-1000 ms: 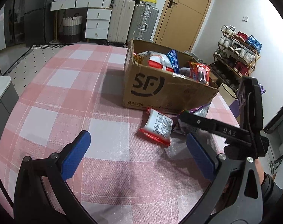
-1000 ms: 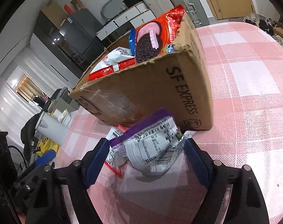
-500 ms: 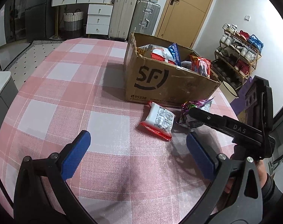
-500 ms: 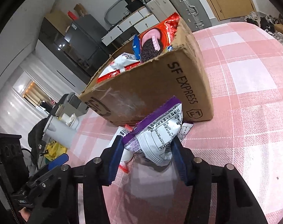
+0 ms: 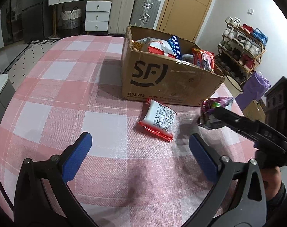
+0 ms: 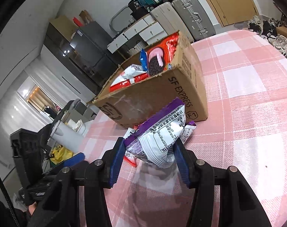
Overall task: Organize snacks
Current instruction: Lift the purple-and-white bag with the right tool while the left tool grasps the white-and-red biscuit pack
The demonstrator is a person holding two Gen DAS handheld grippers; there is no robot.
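Note:
My right gripper [image 6: 148, 149] is shut on a purple and white snack packet [image 6: 162, 132], lifted a little off the checked tablecloth just in front of the cardboard box [image 6: 153, 102]. The left wrist view shows the same packet [image 5: 213, 109] pinched at the right of the box [image 5: 166, 79], which holds several snack bags. A red and white snack packet [image 5: 158, 120] lies flat on the cloth before the box. My left gripper [image 5: 137, 147] hangs open above the cloth, short of that packet, nothing between its fingers.
The round table with the pink checked cloth [image 5: 67, 98] falls away at left and right. Suitcases [image 5: 132, 9] and drawers stand beyond, a shoe rack [image 5: 242, 51] at the right. A person's hand [image 5: 272, 176] holds the right gripper's handle.
The right gripper closed on the purple packet, then lifted it off the cloth and drew it back from the box. The left gripper stayed open and nearly still.

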